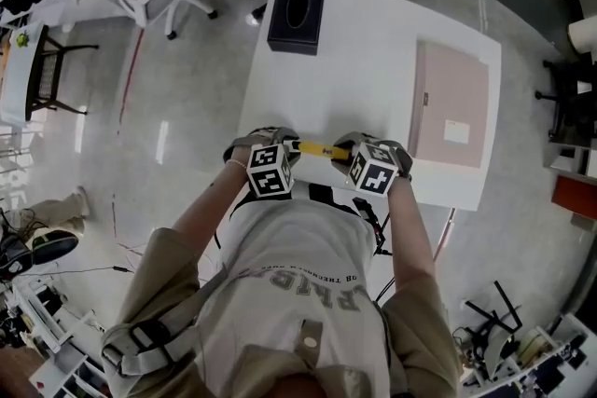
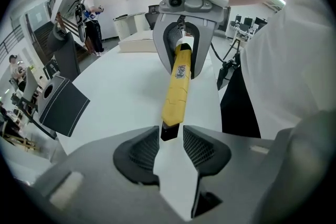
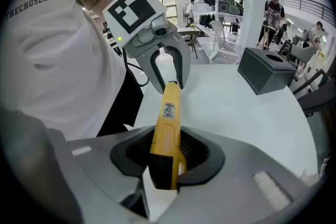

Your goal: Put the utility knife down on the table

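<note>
Your right tool (image 3: 165,157) is clamped on one dark end of the slim yellow plastic utility knife (image 3: 166,128), held over the smooth white counter (image 1: 373,61). Your left tool (image 2: 170,147) stands apart, its ribbed pads (image 2: 202,147) flanking the knife's other black tip without touching

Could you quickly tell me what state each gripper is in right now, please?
Left gripper: open; the black end of the utility knife sits between its jaws, not pinched.
Right gripper: closed on the utility knife.

Free to pass down the middle of the white bench (image 1: 364,70); blocked at far left corner by black tissue box (image 1: 297,12), along right side by flat pink box (image 1: 451,103).
</note>
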Available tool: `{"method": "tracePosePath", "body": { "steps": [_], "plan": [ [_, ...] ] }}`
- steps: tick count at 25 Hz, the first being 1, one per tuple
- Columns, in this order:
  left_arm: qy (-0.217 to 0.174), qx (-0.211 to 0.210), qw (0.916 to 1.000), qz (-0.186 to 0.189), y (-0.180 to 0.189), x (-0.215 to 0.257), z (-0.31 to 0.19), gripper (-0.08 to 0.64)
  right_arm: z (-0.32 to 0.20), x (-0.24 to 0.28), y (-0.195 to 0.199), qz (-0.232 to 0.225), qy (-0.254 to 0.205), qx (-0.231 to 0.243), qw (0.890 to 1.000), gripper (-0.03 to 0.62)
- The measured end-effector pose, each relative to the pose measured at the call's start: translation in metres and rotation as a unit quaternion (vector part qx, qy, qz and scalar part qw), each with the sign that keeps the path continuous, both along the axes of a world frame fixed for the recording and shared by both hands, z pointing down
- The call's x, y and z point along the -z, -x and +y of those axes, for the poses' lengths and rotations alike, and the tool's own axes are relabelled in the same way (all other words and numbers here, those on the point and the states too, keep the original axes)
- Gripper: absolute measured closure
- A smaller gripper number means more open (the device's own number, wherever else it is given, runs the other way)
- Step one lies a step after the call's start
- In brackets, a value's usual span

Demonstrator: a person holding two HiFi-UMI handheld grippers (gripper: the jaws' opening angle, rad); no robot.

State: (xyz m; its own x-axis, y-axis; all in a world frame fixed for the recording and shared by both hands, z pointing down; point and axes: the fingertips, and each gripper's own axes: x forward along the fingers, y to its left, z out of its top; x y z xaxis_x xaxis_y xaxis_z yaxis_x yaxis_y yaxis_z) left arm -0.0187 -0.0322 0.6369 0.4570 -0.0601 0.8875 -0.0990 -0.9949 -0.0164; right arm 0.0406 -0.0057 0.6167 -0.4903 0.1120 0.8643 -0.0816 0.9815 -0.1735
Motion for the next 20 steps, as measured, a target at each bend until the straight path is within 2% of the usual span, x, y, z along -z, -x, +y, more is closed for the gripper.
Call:
{"method": "tracePosePath", "body": {
  "steps": [4,13,20],
  "plan": [
    [0.001,-0.001,1.0000,-0.001,0.000,-0.007,-0.003,0.453,0.000,-0.007,0.002,0.003,0.005,0.002,1.000,0.469],
    [-0.017,-0.026,0.9993,-0.022,0.002,-0.022,-0.009,0.462,-0.002,-0.023,0.003,0.011,0.010,-0.006,1.000,0.468],
    [0.003,-0.038,0.9985,-0.040,0.004,-0.033,-0.007,0.463,0.000,-0.034,0.003,0.013,0.022,-0.021,0.999,0.466]
  ]
}}
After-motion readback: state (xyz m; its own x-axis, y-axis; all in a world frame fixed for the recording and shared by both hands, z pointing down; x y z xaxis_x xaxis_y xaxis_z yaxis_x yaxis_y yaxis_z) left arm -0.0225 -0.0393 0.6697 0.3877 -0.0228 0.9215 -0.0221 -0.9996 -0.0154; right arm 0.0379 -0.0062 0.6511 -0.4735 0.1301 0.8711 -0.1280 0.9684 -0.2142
